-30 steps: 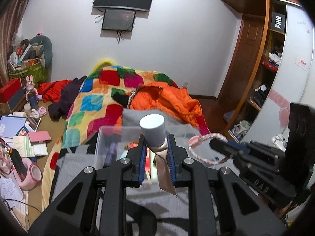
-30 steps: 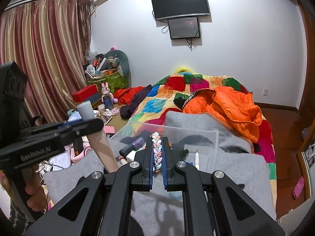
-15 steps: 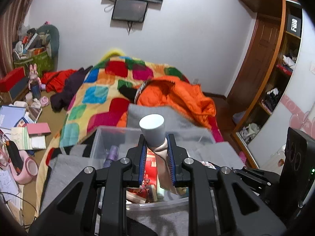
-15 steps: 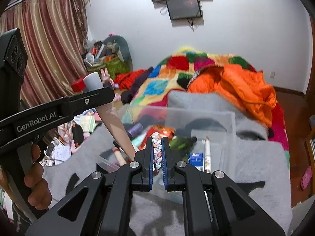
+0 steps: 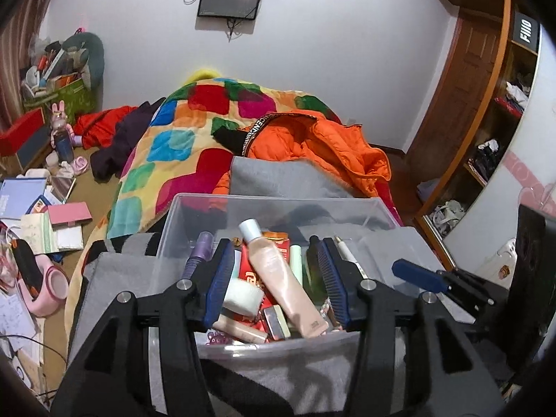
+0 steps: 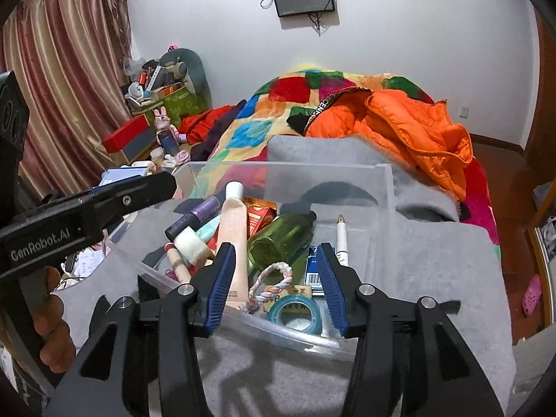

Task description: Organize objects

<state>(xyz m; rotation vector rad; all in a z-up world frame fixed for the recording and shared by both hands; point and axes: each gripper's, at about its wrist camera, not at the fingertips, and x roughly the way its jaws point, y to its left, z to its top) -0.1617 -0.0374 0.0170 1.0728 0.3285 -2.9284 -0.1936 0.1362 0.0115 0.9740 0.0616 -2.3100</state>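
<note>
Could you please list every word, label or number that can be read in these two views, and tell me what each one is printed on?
"GenRobot.AI": on the side of the left gripper, seen in the right wrist view.
"FiiO": on a black box on the wardrobe's top shelf.
Partly readable letters, "ENNE": on the orange jacket's black band.
Too small or blurred: the pink tube, red packet, barcode label and tape roll print.

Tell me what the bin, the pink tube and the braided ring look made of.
Bin: clear, glossy hard plastic; the blanket shows through its walls. Pink tube: smooth, likely soft plastic with a matte white cap; it lies in the bin between the opening left tool fingers, untouched. Braided ring: twisted pastel cord, probably cotton, with a fuzzy matte weave; it lies free under the opening right tool.
</note>
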